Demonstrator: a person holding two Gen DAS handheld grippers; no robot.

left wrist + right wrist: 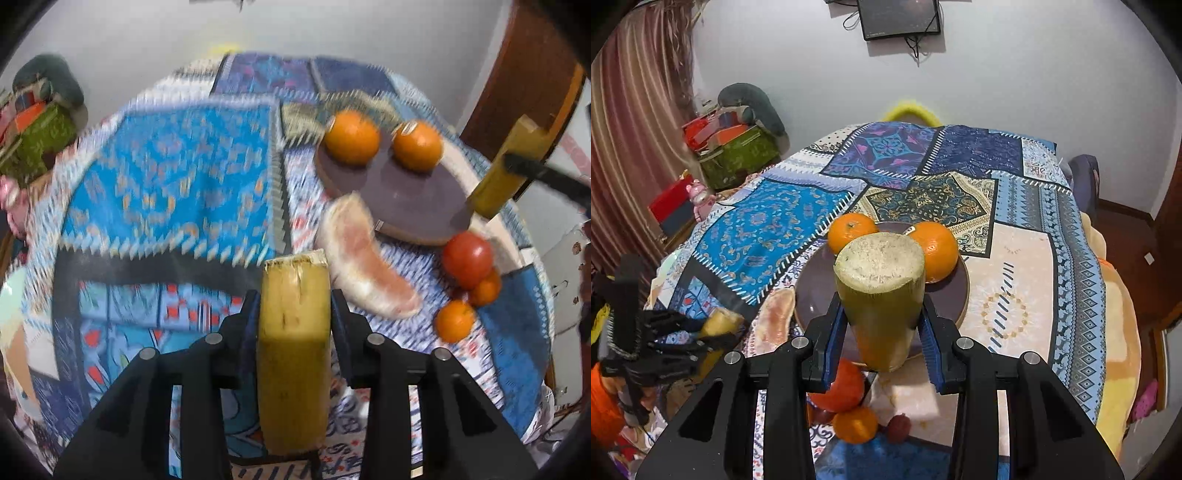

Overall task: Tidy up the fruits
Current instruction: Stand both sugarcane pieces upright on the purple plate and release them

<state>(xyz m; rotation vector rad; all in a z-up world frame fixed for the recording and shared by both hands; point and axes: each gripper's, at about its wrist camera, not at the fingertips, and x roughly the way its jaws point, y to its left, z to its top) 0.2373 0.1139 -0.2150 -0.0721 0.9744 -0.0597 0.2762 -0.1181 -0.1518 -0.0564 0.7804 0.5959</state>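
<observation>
My left gripper is shut on a yellow-green cane stick, held above the patterned cloth. My right gripper is shut on a second cane stick, held over the near edge of a purple plate that carries two oranges. In the left wrist view the plate and its oranges lie to the right, with the right gripper's stick beyond. A pomelo wedge, a tomato and small oranges lie near the plate. The left gripper shows at the right wrist view's left.
The table is covered with a blue patchwork cloth. Boxes and a green bag stand on the floor at far left by a curtain. A wooden door is at right. A dark panel hangs on the wall.
</observation>
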